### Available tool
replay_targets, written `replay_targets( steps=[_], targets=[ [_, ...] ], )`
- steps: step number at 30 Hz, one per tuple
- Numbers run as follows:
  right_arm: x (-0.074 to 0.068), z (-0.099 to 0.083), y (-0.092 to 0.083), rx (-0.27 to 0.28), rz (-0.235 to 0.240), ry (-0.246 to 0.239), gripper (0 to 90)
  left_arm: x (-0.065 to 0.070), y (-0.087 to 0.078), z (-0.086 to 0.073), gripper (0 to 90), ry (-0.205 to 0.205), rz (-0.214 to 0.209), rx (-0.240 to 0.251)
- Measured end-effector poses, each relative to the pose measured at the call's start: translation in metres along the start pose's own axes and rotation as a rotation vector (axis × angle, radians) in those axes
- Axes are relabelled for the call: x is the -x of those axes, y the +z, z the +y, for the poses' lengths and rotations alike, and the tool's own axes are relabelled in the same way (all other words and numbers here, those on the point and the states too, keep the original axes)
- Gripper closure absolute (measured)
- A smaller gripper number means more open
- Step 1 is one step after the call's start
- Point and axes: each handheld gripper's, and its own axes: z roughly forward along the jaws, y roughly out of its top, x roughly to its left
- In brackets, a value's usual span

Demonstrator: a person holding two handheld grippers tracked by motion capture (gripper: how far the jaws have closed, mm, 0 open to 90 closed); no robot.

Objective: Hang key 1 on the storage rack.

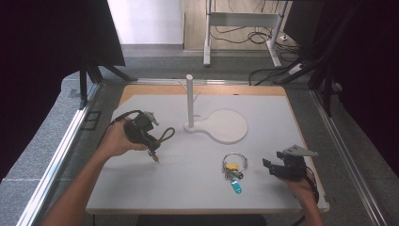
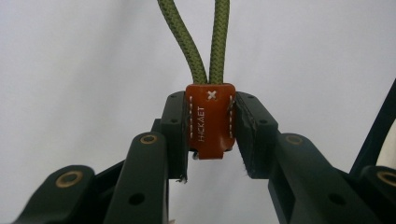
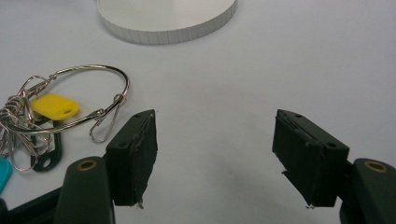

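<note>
Now the green cord (image 2: 205, 42) is pinched by the left claw (image 2: 211, 122); the right claw (image 3: 215, 158) is held wide open, empty. Hanging it on the peg (image 1: 189, 99) is probably next.

White table (image 1: 141, 188) with a white post stand (image 1: 221, 123) and key bunch (image 1: 234, 168).

green cord (image 2: 196, 42) cut off above, teal tag (image 3: 3, 171) cropped
</note>
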Motion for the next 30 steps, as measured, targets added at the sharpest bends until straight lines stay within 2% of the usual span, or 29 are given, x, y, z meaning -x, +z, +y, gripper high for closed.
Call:
replay_targets(
  steps=[1,4,17,19,30],
  targets=[
    [0.000,0.000,0.000,0.000,0.000,-0.002,31.2,-0.001,-0.003,0.002,66.7,-0.004,-0.010,0.009],
    [0.000,0.000,0.000,0.001,0.000,-0.002,31.2,-0.003,-0.009,0.005,66.8,-0.001,-0.003,0.014],
    [0.003,-0.001,0.000,0.003,-0.001,0.008,31.2,-0.011,-0.027,0.016,66.7,0.002,-0.023,0.052],
    [0.003,-0.001,0.000,0.003,-0.002,0.006,31.2,-0.013,-0.028,0.018,66.7,-0.004,-0.038,0.063],
    [0.003,-0.001,0.001,-0.005,-0.001,0.010,31.2,-0.019,-0.032,0.024,66.7,-0.007,-0.029,0.057]
  ],
)
